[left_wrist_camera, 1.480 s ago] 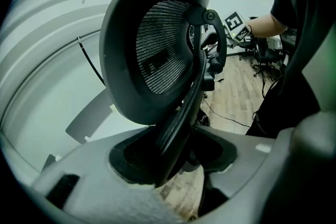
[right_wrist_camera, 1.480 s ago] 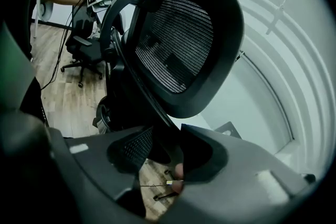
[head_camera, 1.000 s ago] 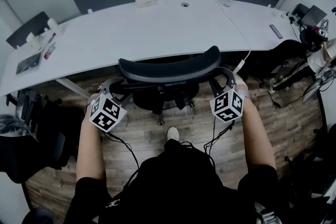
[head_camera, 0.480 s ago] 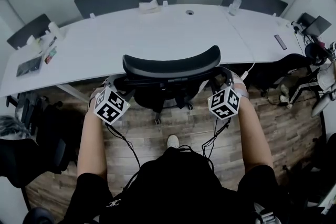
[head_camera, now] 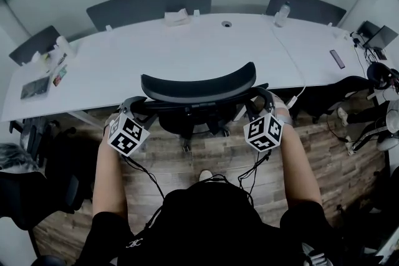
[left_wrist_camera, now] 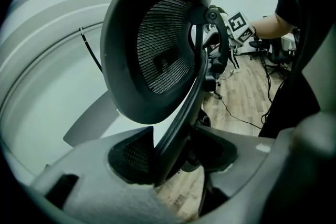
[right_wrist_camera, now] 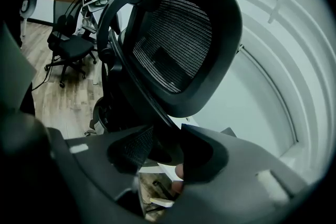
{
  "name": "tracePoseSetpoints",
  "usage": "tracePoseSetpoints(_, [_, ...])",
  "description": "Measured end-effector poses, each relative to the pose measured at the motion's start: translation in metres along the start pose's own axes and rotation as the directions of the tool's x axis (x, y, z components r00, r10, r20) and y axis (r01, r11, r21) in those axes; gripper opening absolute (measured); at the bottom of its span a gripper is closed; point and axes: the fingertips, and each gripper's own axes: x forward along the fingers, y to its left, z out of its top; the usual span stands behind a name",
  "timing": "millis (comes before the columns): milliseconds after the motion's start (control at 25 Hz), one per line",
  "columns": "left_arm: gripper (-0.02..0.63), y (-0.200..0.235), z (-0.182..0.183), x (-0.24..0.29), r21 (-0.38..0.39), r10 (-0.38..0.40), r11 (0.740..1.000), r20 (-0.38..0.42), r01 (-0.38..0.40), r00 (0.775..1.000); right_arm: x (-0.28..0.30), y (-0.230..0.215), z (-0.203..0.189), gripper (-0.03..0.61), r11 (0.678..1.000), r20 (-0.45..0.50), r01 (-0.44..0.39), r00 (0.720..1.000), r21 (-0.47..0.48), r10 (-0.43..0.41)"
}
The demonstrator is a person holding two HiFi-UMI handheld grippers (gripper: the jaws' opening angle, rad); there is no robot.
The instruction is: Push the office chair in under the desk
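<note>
The black office chair, with its curved mesh backrest [head_camera: 198,89], stands at the front edge of the white desk [head_camera: 187,50], its seat partly under the top. My left gripper [head_camera: 134,108] is shut on the left bar of the chair's back frame [left_wrist_camera: 185,107], which runs between its jaws [left_wrist_camera: 173,157]. My right gripper [head_camera: 259,104] is shut on the right bar of the frame [right_wrist_camera: 137,93], held between its jaws [right_wrist_camera: 163,150]. The mesh backrest fills both gripper views [left_wrist_camera: 157,44] [right_wrist_camera: 181,42]. Each gripper's marker cube shows in the other's view.
On the desk lie a tissue box [head_camera: 176,17], a bottle [head_camera: 282,12], a dark handset [head_camera: 337,59] and a white cable [head_camera: 294,68]. Grey chairs [head_camera: 149,0] stand behind the desk. Black chairs crowd the left [head_camera: 37,177] and right [head_camera: 349,96]. Wooden floor [head_camera: 187,156] lies underfoot.
The chair and both grippers have moved forward towards the desk. The backrest now sits at the desk's front edge, and less floor shows between chair and desk.
</note>
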Motion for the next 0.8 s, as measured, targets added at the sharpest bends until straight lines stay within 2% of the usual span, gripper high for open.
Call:
tracePoseSetpoints(360, [0.236,0.024,0.000,0.012,-0.012,0.004,1.000,-0.002,-0.004,1.000,0.016,-0.007,0.009,0.173,1.000,0.029,-0.021,0.999,0.021,0.020])
tracePoseSetpoints(800, [0.236,0.033,-0.005,0.011,0.028,-0.007,1.000,0.060,0.005,0.998,0.016,-0.001,0.016,0.175,1.000,-0.009,0.012,1.000,0.029,-0.012])
